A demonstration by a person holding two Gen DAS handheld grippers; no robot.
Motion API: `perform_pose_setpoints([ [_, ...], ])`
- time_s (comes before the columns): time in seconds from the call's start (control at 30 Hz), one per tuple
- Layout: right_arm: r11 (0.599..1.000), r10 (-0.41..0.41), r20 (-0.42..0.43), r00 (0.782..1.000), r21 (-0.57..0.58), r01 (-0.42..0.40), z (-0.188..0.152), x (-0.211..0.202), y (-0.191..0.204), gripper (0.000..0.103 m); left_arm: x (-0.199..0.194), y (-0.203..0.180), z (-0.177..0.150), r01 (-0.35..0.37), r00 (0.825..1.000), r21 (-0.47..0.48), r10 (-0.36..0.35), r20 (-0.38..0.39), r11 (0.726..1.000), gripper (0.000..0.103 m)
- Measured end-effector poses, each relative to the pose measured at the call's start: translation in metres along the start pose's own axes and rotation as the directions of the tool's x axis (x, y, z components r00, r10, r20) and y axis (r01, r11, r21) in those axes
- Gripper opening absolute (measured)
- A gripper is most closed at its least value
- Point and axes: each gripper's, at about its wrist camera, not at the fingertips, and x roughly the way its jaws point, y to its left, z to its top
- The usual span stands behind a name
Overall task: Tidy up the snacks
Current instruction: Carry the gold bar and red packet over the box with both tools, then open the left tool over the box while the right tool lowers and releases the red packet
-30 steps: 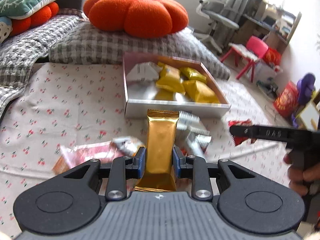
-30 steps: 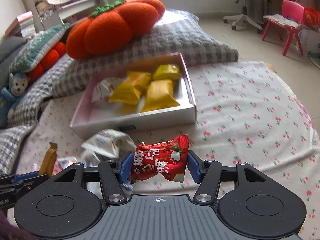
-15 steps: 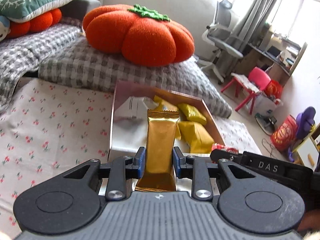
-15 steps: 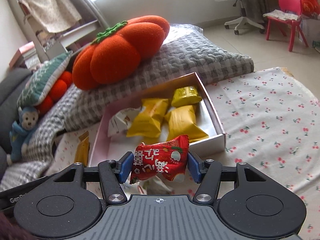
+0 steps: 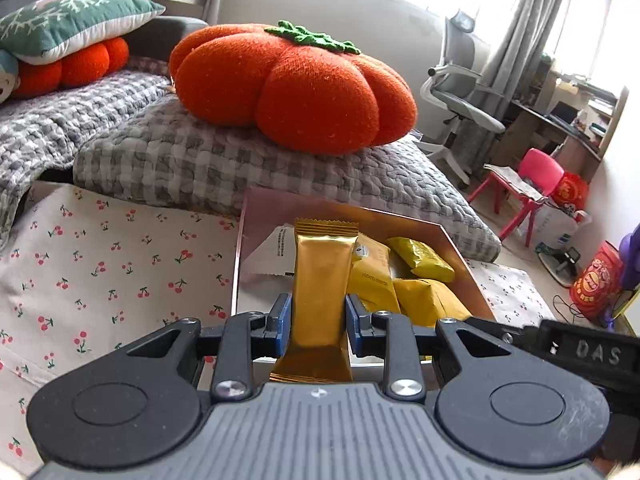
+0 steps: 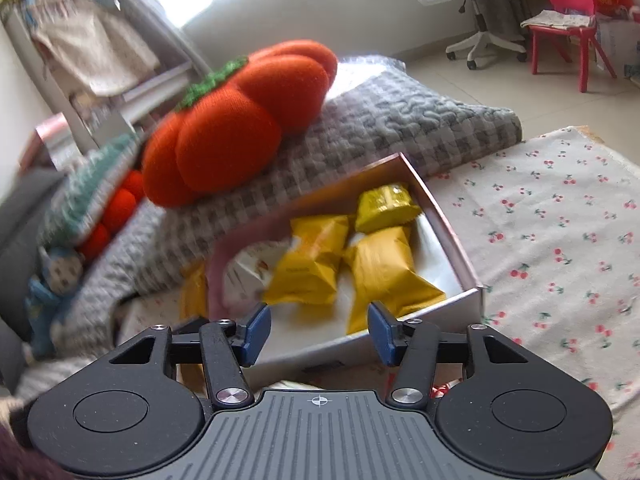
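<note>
Clamping a gold snack bar (image 5: 320, 280) at lower centre, the left gripper (image 5: 318, 320) grips firmly; the right gripper (image 6: 318, 330) stands open, empty, jaws just closing slightly, below the box (image 6: 460, 252).

The setting is a lived-in home room, probably a combined living and study space. Evidence: a cherry-print cloth (image 5: 120, 264) spread beside a grey checked quilt (image 5: 224, 160), a pumpkin-shaped cushion (image 5: 296, 92), a green pillow (image 5: 72, 20), a grey swivel chair (image 5: 460, 92) at a cluttered desk (image 5: 560, 128), a red child's chair (image 5: 536, 176), and curtained windows (image 5: 520, 20). The shelving (image 6: 100, 60) appears blurred.
</note>
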Motion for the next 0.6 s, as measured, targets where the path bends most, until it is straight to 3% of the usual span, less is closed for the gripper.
perform_pose_setpoints([
  [0.07,0.999,-0.027,-0.019,0.999,-0.028,0.026,0.002,-0.004,-0.001,0.06,0.001,-0.002,0.0,-0.002,1.0,0.012,0.002,0.0,1.0,0.026],
  [0.13,0.998,-0.059,-0.035,0.998,-0.032,0.057,0.001,-0.007,-0.008,0.071,0.003,-0.004,0.001,-0.016,1.0,0.032,0.015,0.003,0.999,0.026],
  [0.23,0.991,-0.136,-0.09,0.987,-0.011,0.136,0.0,-0.003,-0.018,0.072,0.006,-0.005,0.004,-0.028,1.0,0.039,0.027,0.015,0.999,0.026],
  [0.33,0.986,-0.164,-0.158,0.974,-0.016,0.163,-0.006,0.003,-0.024,0.072,0.008,-0.005,0.005,-0.038,0.999,0.054,0.036,0.023,0.998,0.027],
  [0.6,0.966,-0.243,-0.205,0.948,-0.139,0.218,-0.021,0.021,-0.022,0.071,0.003,0.0,0.004,-0.046,0.999,0.027,0.046,-0.001,0.999,0.037],
])
